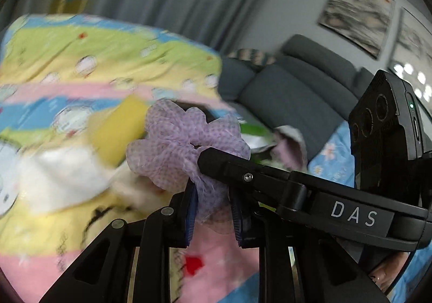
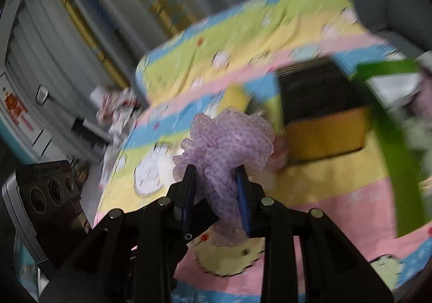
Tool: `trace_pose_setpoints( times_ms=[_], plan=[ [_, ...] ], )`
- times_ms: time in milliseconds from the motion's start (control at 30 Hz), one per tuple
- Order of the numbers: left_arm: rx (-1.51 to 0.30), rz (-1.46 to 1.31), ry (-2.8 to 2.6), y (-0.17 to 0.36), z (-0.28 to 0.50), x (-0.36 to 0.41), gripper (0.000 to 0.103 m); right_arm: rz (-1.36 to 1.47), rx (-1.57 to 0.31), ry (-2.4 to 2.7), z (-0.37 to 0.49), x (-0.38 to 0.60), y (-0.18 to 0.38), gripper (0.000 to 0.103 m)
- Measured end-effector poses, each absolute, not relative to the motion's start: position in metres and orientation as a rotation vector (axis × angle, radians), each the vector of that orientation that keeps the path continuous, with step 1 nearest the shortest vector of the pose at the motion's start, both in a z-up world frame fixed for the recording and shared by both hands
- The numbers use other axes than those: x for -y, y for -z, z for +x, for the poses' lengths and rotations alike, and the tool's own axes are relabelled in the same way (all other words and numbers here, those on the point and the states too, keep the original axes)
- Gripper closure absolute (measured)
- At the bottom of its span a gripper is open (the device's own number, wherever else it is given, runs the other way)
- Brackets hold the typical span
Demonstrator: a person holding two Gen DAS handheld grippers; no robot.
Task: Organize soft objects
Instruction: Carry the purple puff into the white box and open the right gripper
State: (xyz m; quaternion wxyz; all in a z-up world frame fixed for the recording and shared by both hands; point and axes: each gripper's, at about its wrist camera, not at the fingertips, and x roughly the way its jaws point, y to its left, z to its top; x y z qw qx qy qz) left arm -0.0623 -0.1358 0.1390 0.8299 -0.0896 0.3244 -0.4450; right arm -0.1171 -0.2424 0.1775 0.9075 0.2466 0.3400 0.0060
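Observation:
A purple dotted mesh scrunchie is held above the colourful striped bedspread. My left gripper is shut on its lower part. My right gripper is shut on the same scrunchie, and its black arm reaches in from the right in the left wrist view. A white soft item and a yellow block lie on the bedspread behind the scrunchie, blurred.
A yellow box with a dark inside stands on the bedspread, with a green container to its right. A grey sofa stands behind the bed. Grey curtains hang at the back. Crumpled cloth lies left of the bed.

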Motion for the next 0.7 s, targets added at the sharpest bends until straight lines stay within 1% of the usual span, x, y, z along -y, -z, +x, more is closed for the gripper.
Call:
trace_pose_setpoints(
  times_ms=[167, 300, 533, 700],
  plan=[
    [-0.635, -0.128, 1.056, -0.154, -0.066, 0.192, 0.08, 0.556, -0.596, 0.082, -0.141, 0.293, -0.191, 0.074],
    [-0.64, -0.096, 1.135, -0.156, -0.068, 0.232, 0.08, 0.6, -0.55, 0.172, -0.158, 0.329, -0.194, 0.073],
    [-0.708, -0.017, 1.244, -0.145, -0.071, 0.306, 0.08, 0.727, -0.504, 0.311, -0.184, 0.389, -0.176, 0.073],
    [-0.796, 0.04, 1.278, -0.127, -0.078, 0.348, 0.08, 0.795, -0.538, 0.431, -0.197, 0.417, -0.157, 0.073]
  ],
)
